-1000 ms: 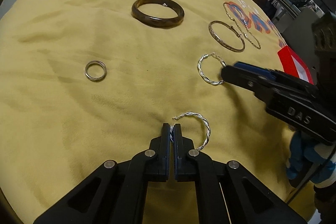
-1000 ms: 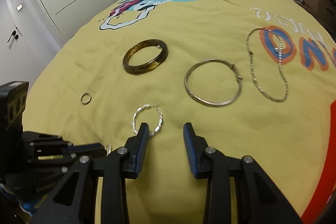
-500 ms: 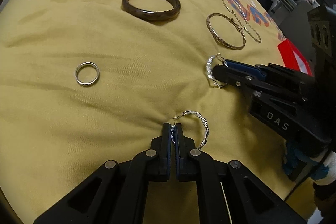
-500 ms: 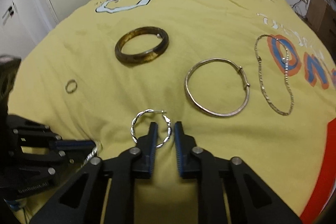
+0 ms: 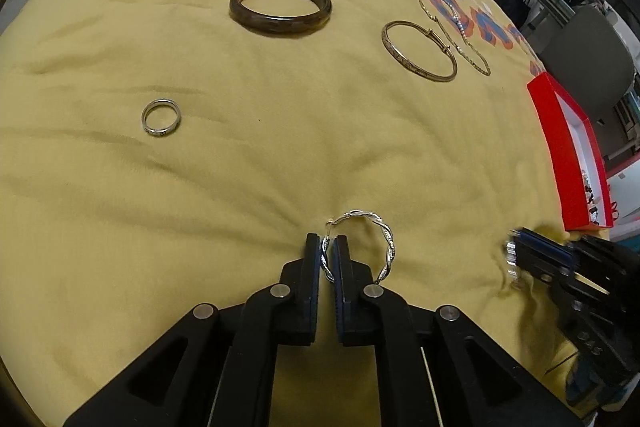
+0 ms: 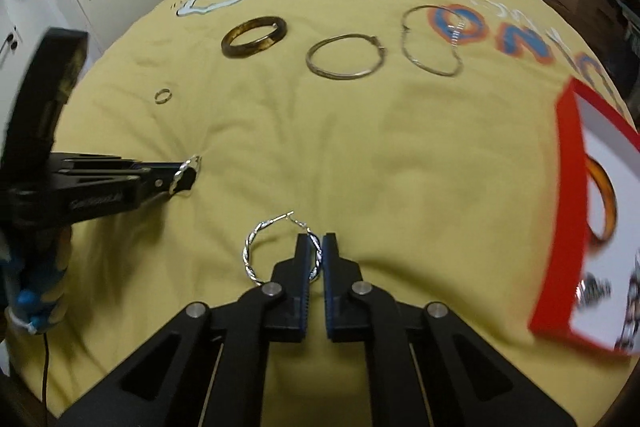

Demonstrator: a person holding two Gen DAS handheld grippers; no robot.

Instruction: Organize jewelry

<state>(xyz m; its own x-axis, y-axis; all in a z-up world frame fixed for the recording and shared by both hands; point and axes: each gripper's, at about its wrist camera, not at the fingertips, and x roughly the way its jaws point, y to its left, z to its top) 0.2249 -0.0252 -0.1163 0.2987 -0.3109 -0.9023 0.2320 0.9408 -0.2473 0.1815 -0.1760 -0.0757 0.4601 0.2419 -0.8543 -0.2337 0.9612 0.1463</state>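
Two twisted silver hoop earrings are held over the yellow bedspread point(image 5: 280, 167). My left gripper point(image 5: 328, 251) is shut on one hoop earring point(image 5: 386, 239), which rests on the cloth. In the right wrist view my right gripper point(image 6: 318, 247) has its jaws closing tight on the other hoop earring point(image 6: 250, 251), pads pressing its right side. The left gripper point(image 6: 188, 171) shows there at the left with its hoop. The right gripper point(image 5: 516, 259) appears blurred at the right edge of the left wrist view.
A red jewelry box point(image 6: 560, 207) with a white inside lies at the right and holds an amber bangle point(image 6: 600, 203). Farther back lie a brown bangle point(image 5: 280, 7), a silver bangle point(image 5: 418, 51), a chain bracelet point(image 5: 452, 27) and a small silver ring point(image 5: 160, 117).
My right gripper shut on the second hoop and carried it back and to the right, near the red box. The left gripper kept still with its hoop.
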